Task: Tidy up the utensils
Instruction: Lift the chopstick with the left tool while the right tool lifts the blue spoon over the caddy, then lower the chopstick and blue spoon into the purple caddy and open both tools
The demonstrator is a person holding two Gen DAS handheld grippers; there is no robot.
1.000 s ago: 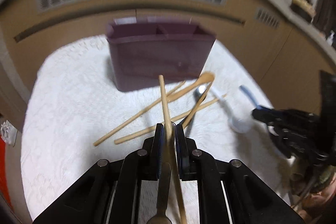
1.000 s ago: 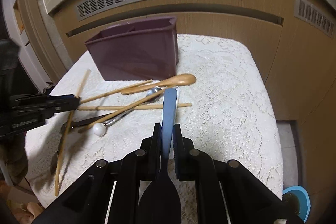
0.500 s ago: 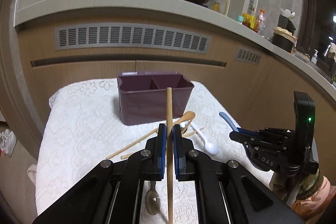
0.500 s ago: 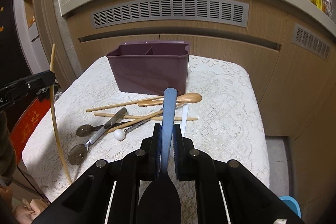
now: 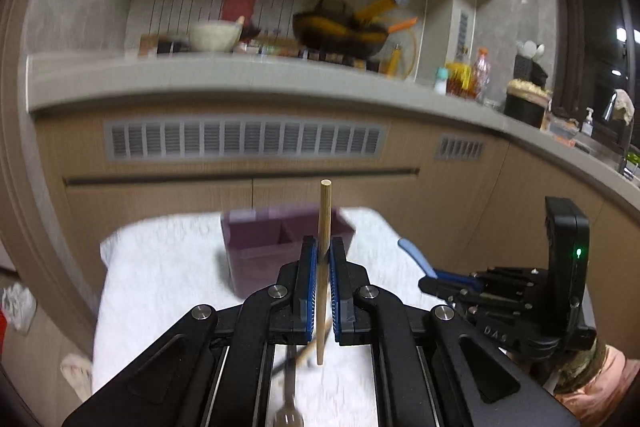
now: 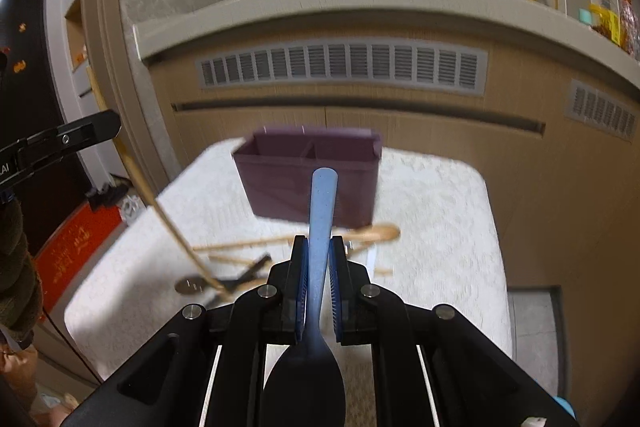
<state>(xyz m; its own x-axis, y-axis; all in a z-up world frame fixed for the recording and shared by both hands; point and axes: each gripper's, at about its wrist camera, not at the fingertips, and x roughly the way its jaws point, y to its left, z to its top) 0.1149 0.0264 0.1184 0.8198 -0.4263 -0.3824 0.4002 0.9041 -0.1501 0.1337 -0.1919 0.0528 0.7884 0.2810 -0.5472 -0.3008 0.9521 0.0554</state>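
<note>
My left gripper (image 5: 324, 251) is shut on a wooden chopstick (image 5: 324, 211) that stands upright, lifted above the white lace cloth (image 5: 160, 267). My right gripper (image 6: 319, 251) is shut on a blue spoon (image 6: 322, 207), handle pointing forward and bowl toward the camera. The purple two-compartment utensil holder (image 6: 308, 183) stands at the back of the cloth, ahead of both grippers; it also shows in the left wrist view (image 5: 264, 247). Loose wooden chopsticks, a wooden spoon (image 6: 376, 233) and metal spoons (image 6: 192, 285) lie in front of it.
A wooden cabinet front with vent grilles (image 5: 244, 141) rises behind the small table. A counter (image 5: 240, 79) above holds a bowl, a pan and bottles. The right gripper body (image 5: 520, 291) sits at the right of the left wrist view. A red mat (image 6: 76, 247) lies on the floor.
Both grippers have risen and tilted up with their utensils, so the counter and wall now fill the upper view. The holder and the pile on the cloth look lower and farther.
</note>
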